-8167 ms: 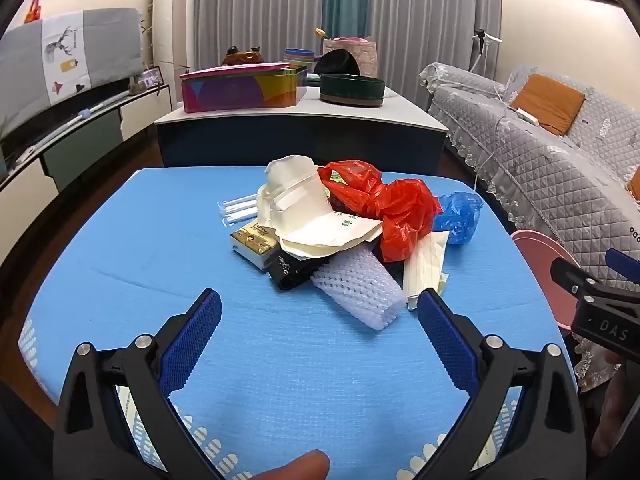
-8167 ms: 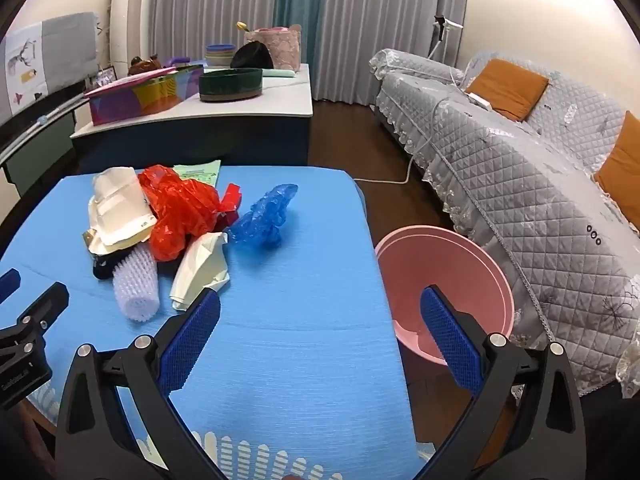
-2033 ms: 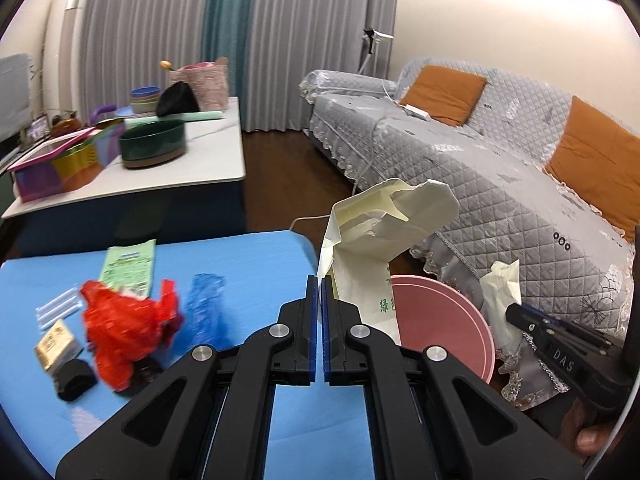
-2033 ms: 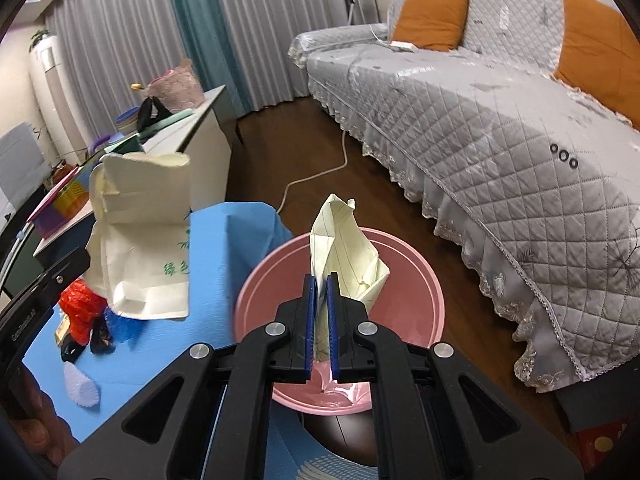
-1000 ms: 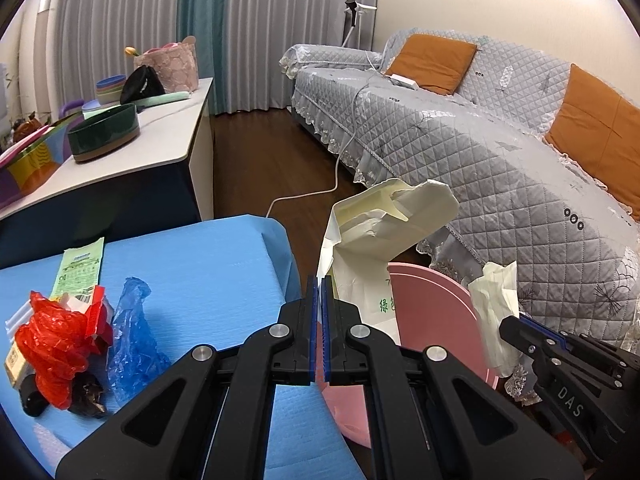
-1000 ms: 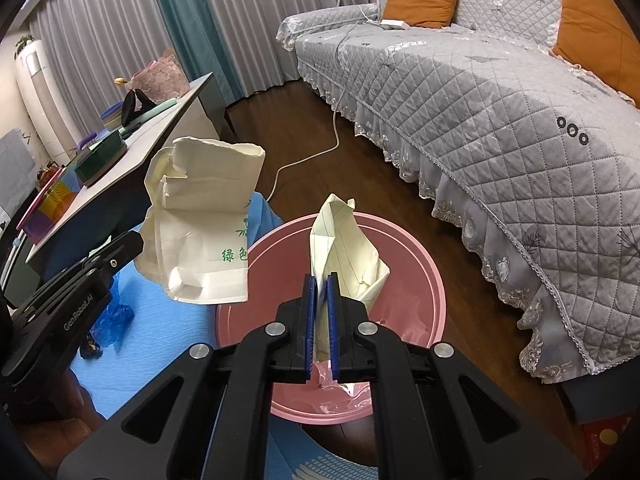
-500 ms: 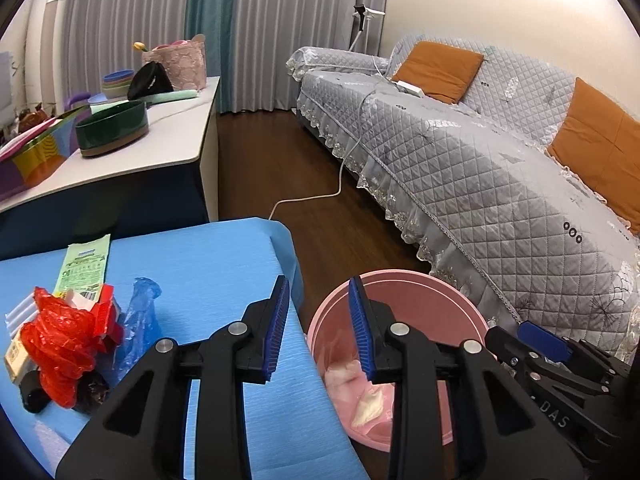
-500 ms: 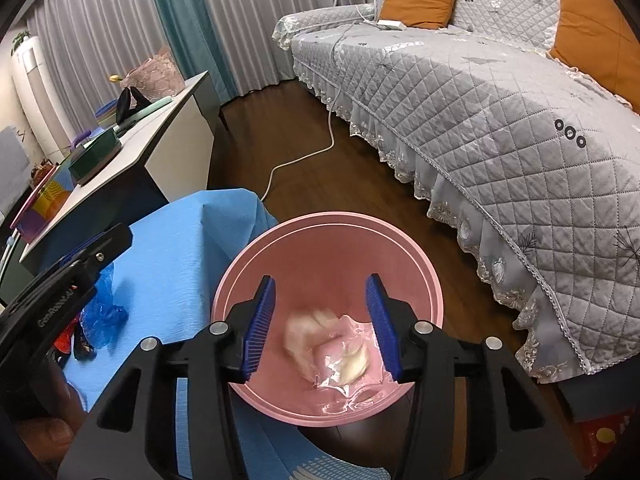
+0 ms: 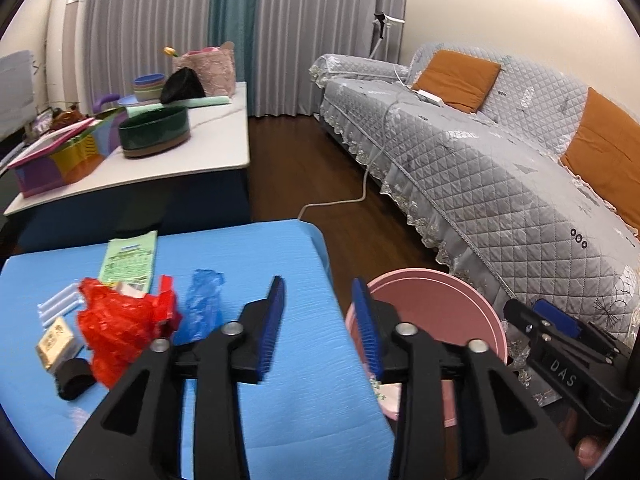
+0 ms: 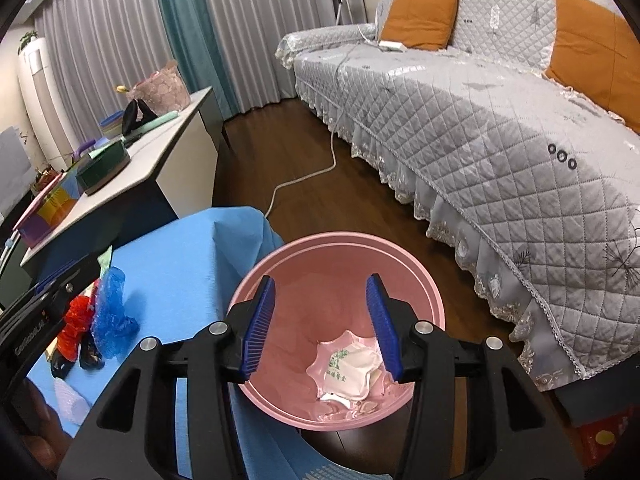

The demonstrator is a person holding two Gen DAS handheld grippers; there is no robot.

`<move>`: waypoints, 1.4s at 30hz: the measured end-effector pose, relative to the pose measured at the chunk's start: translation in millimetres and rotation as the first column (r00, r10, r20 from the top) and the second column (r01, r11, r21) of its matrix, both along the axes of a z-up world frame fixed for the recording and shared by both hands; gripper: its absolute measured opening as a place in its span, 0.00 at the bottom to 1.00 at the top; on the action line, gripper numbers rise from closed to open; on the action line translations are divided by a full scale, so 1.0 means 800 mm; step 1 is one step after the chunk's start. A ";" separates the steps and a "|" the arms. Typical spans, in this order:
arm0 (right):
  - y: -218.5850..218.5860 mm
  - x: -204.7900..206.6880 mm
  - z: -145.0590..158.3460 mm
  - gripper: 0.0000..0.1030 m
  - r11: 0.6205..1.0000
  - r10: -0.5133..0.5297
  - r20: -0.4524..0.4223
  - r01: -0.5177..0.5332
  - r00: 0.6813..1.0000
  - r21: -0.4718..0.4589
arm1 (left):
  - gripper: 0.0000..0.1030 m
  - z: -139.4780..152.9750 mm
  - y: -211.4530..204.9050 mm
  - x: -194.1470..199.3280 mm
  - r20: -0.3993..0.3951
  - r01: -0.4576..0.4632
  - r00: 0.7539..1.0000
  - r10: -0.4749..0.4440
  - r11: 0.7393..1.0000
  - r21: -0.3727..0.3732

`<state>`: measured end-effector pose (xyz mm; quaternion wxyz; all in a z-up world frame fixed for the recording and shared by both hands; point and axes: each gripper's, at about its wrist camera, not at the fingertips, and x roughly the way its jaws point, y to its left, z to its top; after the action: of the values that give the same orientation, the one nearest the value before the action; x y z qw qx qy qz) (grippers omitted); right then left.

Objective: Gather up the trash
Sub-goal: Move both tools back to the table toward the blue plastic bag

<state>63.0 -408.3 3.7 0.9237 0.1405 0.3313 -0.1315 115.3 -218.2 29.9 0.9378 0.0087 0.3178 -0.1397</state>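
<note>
A pink bin (image 10: 340, 252) stands on the floor off the right edge of the blue table (image 9: 248, 264). White and cream paper trash (image 10: 348, 368) lies in its bottom. My right gripper (image 10: 320, 322) is open and empty right above the bin. My left gripper (image 9: 318, 326) is open and empty over the table's right edge, with the bin (image 9: 436, 312) just to its right. A red plastic bag (image 9: 120, 328), a blue plastic bag (image 9: 202, 308), a green packet (image 9: 130, 260), white straws (image 9: 56, 306), a small box (image 9: 56, 342) and a black item (image 9: 74, 378) lie on the table's left.
A grey quilted sofa (image 10: 500, 128) with orange cushions runs along the right. A white side table (image 9: 172, 140) with bowls and a colourful box stands behind. A white cable (image 10: 304, 176) lies on the dark wood floor. A white foam net (image 10: 70, 402) lies at the table's near left.
Both grippers have opened wider. The paper trash that they dropped has settled in the bin's bottom. The left gripper has turned back left toward the table.
</note>
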 end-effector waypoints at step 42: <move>0.234 0.061 -0.005 0.47 0.929 0.370 0.046 -0.370 0.928 -0.019 | 0.48 -0.008 0.358 -0.032 0.014 -0.320 0.947 0.321 0.947 -0.019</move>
<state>112.0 -221.2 0.1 0.9404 0.0740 0.3286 0.0466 89.4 67.8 23.5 0.9508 -0.0495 0.3057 0.0119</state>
